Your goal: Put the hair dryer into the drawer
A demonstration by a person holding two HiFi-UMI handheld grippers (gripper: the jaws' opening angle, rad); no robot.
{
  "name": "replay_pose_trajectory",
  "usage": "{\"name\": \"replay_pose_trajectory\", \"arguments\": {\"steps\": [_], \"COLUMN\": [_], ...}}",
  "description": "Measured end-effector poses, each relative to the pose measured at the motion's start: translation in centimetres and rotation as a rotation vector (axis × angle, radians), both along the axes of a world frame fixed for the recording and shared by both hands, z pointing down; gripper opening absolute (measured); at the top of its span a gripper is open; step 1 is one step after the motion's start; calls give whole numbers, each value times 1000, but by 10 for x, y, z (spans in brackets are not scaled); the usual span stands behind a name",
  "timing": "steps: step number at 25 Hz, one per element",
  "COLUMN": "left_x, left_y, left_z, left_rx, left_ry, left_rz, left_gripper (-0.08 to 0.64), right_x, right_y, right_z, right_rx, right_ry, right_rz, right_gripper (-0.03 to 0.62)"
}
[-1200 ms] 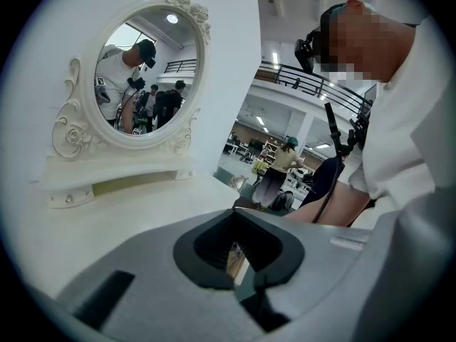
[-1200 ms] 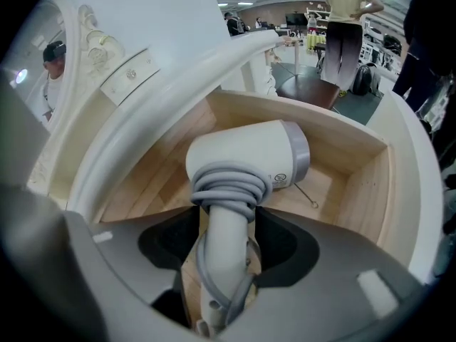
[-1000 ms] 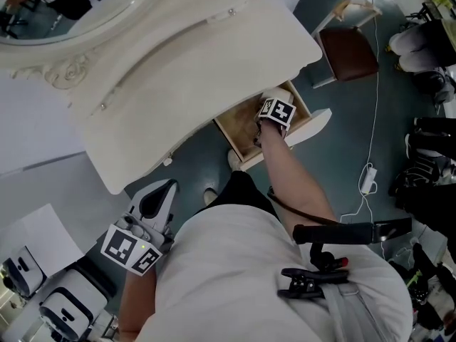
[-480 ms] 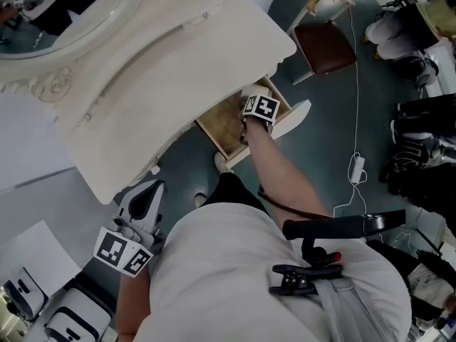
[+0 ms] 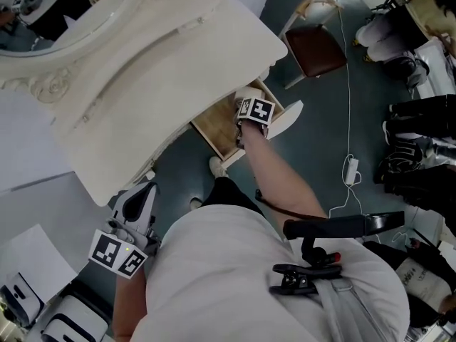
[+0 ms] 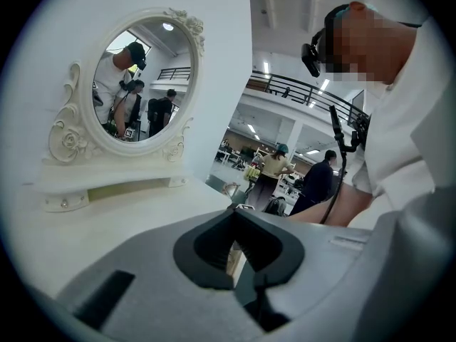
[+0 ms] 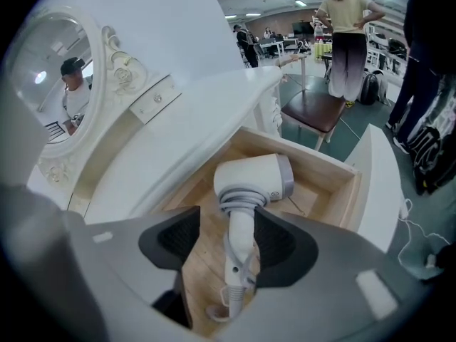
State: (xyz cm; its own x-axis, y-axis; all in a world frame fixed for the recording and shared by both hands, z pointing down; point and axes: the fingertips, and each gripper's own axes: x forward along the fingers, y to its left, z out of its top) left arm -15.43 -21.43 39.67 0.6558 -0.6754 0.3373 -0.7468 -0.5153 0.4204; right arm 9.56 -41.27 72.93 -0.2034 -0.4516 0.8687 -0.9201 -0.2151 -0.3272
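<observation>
The white hair dryer (image 7: 253,180) lies on the wooden bottom of the open drawer (image 7: 324,166), its cord wound round the handle. My right gripper (image 7: 228,216) hangs over it, pointing steeply down. Its jaws are open and have just been closing a little. The dryer's handle shows between the pads, which do not press on it. In the head view the right gripper (image 5: 242,128) covers the dryer inside the drawer (image 5: 212,130). My left gripper (image 5: 139,201) stays low at the left by the table's edge, and its pads (image 6: 206,244) are together on nothing.
The white dressing table (image 5: 164,70) with its oval mirror (image 5: 57,13) overhangs the drawer. A brown-seated stool (image 5: 313,48) stands beyond the drawer. A white cable with an adapter (image 5: 350,169) lies on the floor, and dark bags (image 5: 420,155) are at the right.
My right gripper has lifted a little above the dryer, which stays lying in the drawer. The left gripper has hardly moved.
</observation>
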Motion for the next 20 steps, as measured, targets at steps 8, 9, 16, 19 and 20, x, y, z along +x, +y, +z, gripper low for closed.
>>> {"name": "replay_pose_trajectory", "arguments": {"steps": [8,9,16,19,20], "left_x": [-10,-12,-22,-25,-26], "left_y": [10,12,25,33,35], "left_z": [1,0,1,4,4], "left_rx": [9,11,21,30,33], "left_ry": [17,19,36,35,36], "left_rz": [2,3,14,21,22], "left_gripper": [-2,-2,-2,-2,-2], "right_x": [-3,-5,-21,-32,-36], "right_y": [21,24,43,55,59], "right_z": [-16,-19,-37,-47,-52], "right_rx": [28,33,64,80,88], "right_ry": [39,45,68,62,58], "right_rz": [-58,-69,-134,-173,-187], "right_gripper": [121,102,2,0,0]}}
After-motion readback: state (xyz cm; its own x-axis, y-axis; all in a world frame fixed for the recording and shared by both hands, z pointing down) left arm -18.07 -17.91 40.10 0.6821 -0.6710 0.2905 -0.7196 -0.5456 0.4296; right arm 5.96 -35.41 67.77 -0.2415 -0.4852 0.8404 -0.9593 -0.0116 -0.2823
